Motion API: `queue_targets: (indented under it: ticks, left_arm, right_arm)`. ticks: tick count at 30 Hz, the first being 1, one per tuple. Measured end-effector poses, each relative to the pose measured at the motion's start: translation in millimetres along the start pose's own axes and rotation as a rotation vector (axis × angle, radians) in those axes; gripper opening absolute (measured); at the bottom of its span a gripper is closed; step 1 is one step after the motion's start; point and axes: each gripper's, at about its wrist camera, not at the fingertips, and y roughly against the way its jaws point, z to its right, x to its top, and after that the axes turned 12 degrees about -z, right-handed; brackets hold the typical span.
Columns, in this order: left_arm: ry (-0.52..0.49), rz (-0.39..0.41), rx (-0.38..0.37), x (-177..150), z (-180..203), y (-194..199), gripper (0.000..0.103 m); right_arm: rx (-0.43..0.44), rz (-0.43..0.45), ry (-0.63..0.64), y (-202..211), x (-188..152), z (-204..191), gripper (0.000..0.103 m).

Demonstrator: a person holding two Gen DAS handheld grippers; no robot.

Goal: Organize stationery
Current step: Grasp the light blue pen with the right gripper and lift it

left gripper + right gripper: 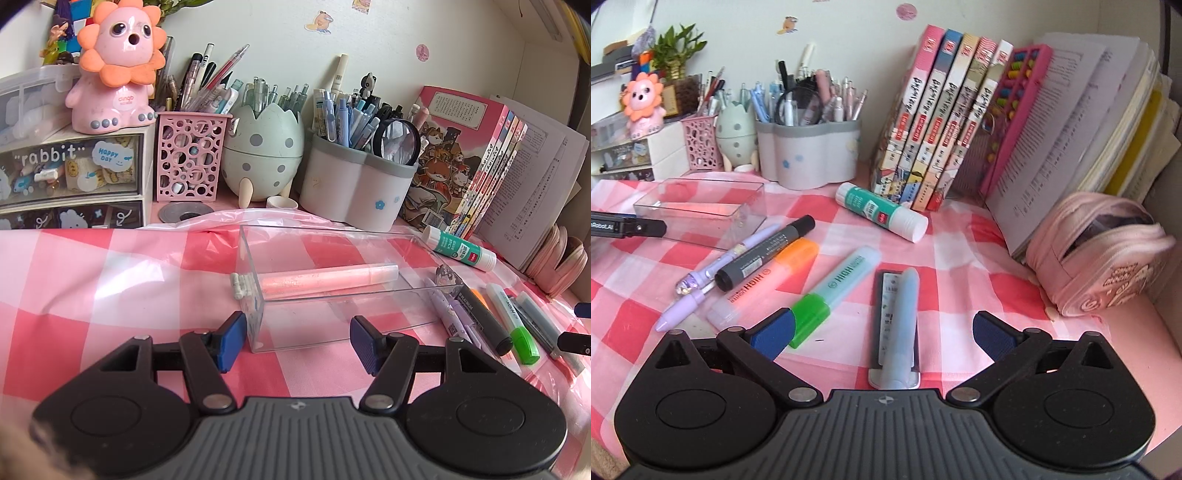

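Note:
A clear plastic box [332,310] lies open on the checked cloth with a pink highlighter [328,280] inside. My left gripper [299,332] sits low at the box's near left corner. Its blue pads stand apart, one beside the short wall and one in front of the long wall, and neither presses on the box. My right gripper [882,332] is wide open over a pale blue pen [899,321] that lies on a dark ruler [886,295]. Nothing is held. Its left pad is next to a green-capped highlighter [827,295]. An orange highlighter [768,280], a grey marker [764,251] and purple pens [713,273] lie beside it.
A glue stick [882,212] lies near the leaning books [942,122]. Pen cups [354,177] and a drawer unit [70,173] line the back wall. A pink pencil pouch [1100,254] stands at the right beside stacked papers [1071,122].

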Motion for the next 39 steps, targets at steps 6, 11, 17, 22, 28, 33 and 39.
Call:
queue_targets:
  ticks: [6,11,17,22,28,33,39]
  left_arm:
    - [0.000,0.000,0.000,0,0,0,0.035]
    - [0.000,0.000,0.000,0,0,0,0.035]
    - [0.000,0.000,0.000,0,0,0,0.035]
    - [0.000,0.000,0.000,0,0,0,0.035]
    - [0.001,0.000,0.000,0,0,0,0.035]
    - [0.001,0.000,0.000,0,0,0,0.035]
    - [0.001,0.000,0.000,0,0,0,0.035]
  right_arm:
    - [0.018,-0.012,-0.059,-7,-1,9,0.094]
    - [0.041,-0.039,-0.120,-13,-1,17,0.079]
    - [0.053,-0.058,-0.158,-18,-2,22,0.068]
    - [0.059,-0.062,-0.181,-19,-2,25,0.062]
    - [0.074,-0.068,-0.208,-20,-2,26,0.049]
    - [0.084,-0.062,-0.224,-20,-2,27,0.038]
    - [0.095,-0.060,-0.225,-21,-1,28,0.019]
